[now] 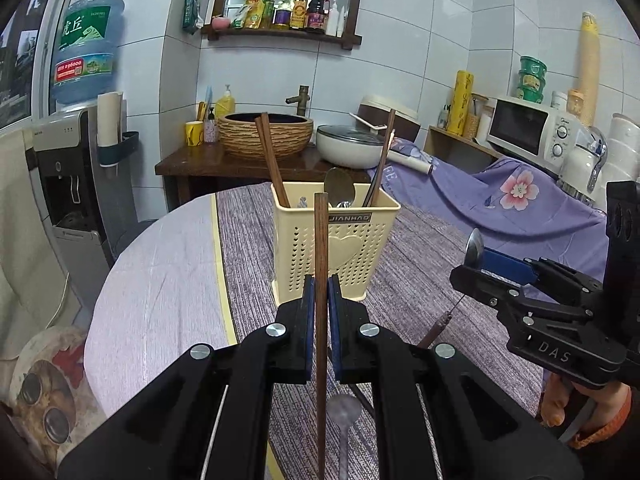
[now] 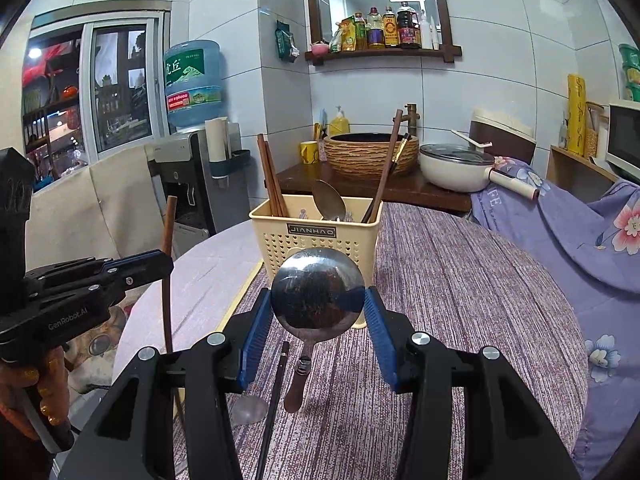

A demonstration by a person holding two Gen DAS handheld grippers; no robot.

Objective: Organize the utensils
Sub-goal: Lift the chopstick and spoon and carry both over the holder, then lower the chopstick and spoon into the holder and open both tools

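With the left gripper [image 1: 321,292] pinching an upright chopstick [image 1: 321,240] and the right gripper [image 2: 318,312] clamping a spoon [image 2: 318,294], either could clip the holder's [image 1: 340,248] 12 o'clock rim and tip it.

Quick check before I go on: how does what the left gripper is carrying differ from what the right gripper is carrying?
The left gripper holds a brown wooden chopstick, thin and straight; the right gripper holds a metal spoon with a round shiny bowl and a dark handle. The chopstick is pinched partway along its shaft between nearly closed pads; the spoon is gripped across its wide bowl. Both stand roughly upright, short of the cream utensil basket.
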